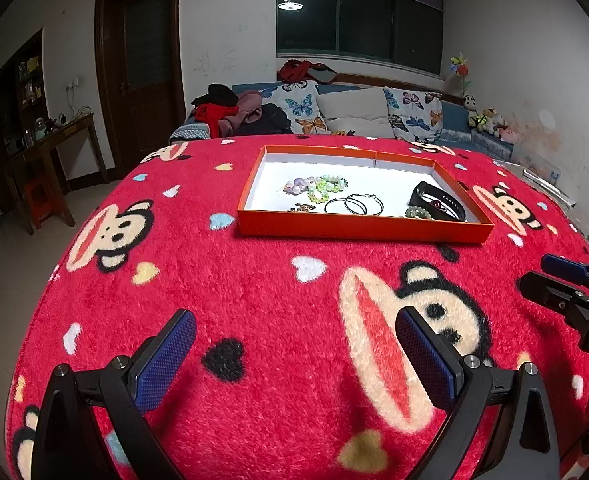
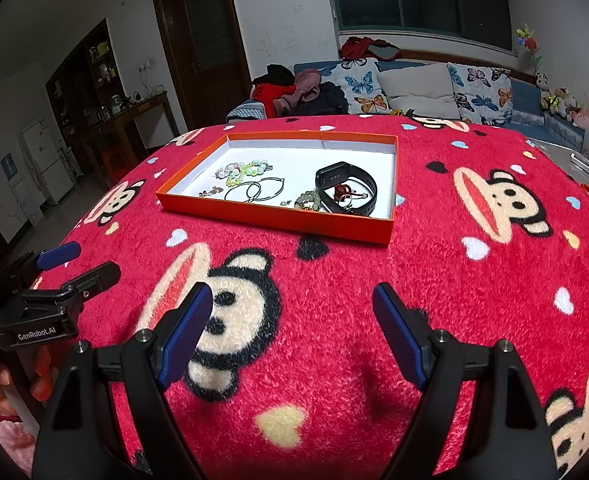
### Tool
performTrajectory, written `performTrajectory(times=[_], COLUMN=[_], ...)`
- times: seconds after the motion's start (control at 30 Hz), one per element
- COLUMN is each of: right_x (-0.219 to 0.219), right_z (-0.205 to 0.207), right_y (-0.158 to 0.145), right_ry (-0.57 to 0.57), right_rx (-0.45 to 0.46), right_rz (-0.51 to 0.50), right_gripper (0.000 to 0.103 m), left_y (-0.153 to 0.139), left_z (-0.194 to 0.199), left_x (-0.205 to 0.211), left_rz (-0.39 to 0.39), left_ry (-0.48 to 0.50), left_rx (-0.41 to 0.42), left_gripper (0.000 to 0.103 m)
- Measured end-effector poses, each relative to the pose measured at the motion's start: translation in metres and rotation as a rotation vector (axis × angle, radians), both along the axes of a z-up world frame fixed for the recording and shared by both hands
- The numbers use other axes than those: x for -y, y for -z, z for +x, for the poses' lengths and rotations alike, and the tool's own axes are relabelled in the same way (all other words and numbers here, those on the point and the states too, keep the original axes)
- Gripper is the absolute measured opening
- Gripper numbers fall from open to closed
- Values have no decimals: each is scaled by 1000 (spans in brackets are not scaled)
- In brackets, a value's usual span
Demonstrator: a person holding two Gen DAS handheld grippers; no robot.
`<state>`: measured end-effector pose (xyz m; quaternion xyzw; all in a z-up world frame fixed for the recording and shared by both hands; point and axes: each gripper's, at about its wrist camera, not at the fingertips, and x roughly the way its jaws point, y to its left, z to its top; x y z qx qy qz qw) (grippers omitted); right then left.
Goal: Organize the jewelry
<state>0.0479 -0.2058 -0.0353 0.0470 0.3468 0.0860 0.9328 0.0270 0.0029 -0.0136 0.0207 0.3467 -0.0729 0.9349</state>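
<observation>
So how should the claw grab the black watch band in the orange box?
Best guess: pinch the raised arch of the black watch band from above, one finger inside the loop and one outside. It rests on edge in the orange box, so the strap stands up, and the low box walls block a sideways approach.

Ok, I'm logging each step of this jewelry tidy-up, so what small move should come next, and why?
Probably bring the right gripper forward toward the orange tray. Both grippers hover over the red blanket with jaws open and empty, short of the tray. The black watch band lies at the tray's right end, nearest that gripper, and looks the easiest piece to grasp first.
</observation>
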Motion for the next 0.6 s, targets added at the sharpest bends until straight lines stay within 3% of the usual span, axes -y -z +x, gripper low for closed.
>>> performTrajectory(times=[0.6], right_x=[0], right_z=[0], right_y=[0], right_ry=[-2], right_rx=[1], right_rz=[0], right_gripper=[83], left_y=[-2], left_z=[-1], left_x=[2], left_rz=[17], left_ry=[2], left_rx=[13], left_gripper=[103])
